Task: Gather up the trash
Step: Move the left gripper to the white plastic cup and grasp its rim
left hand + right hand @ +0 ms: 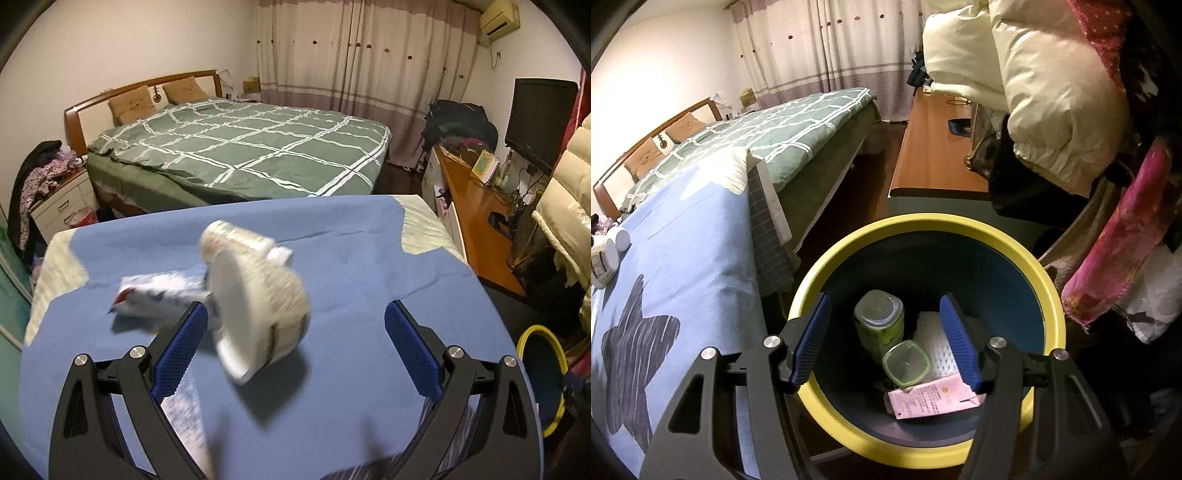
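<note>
Your left gripper [295,325] hangs over the blue cloth [351,251] with its jaws spread wide, nothing pressed between the blue pads [181,350]. Just ahead of it, nearer the left finger, a white lidded tub [258,306] lies tipped on its side, blurred in this view. Behind it lies a second paper cup [236,236], also on its side, and a crumpled white wrapper with a red corner [155,295] sits to the left, near the left fingertip.

Your right gripper [884,339] is held over the yellow-rimmed bin [1049,295], jaws apart and holding nothing. Down inside the bin you can see a green-tinted clear bottle [879,325], a square clear lid with a green edge [905,363], a pink carton [927,400] and a white textured sheet [932,343].

The bin stands on the floor just beside the cloth-covered surface. Beyond lies a bed with a green checked cover [240,147].
</note>
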Available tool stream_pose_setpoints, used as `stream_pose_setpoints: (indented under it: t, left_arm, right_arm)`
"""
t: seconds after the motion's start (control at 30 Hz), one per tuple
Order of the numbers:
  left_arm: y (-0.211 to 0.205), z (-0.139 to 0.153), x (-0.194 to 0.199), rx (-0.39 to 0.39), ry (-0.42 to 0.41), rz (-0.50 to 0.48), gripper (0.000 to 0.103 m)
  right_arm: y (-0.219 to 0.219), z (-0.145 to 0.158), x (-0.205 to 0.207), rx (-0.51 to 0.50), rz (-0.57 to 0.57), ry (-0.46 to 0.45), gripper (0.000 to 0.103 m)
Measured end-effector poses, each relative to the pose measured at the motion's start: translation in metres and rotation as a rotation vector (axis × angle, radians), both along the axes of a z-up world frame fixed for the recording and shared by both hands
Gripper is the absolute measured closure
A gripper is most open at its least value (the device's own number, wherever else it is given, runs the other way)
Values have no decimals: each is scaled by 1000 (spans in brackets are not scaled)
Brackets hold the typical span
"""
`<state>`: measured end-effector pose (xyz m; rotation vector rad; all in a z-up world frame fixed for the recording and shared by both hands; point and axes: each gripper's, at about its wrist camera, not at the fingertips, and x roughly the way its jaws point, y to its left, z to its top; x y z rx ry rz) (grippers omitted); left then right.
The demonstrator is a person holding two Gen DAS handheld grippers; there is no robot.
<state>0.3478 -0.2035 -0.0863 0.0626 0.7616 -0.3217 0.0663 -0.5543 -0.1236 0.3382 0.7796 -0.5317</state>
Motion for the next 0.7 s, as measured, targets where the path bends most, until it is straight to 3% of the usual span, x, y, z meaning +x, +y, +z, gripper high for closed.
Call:
stream_pose_setpoints:
  t: [0.17,0.43,0.53,0.7]
  left_arm:
    - [-44,0,8,18,7,-72,8]
    - [-125,-8,-12,67,32,-241,8]
    - [-130,-1,-24,62,14,-268,8]
    - [-96,17,-40,25,8,-269,8]
  right_arm:
    - [0,2,0,4,2,-6,44]
    - [4,3,1,12,17,-10,44]
    - [5,5,0,12,22,-18,44]
    - [6,3,0,21,28,-20,44]
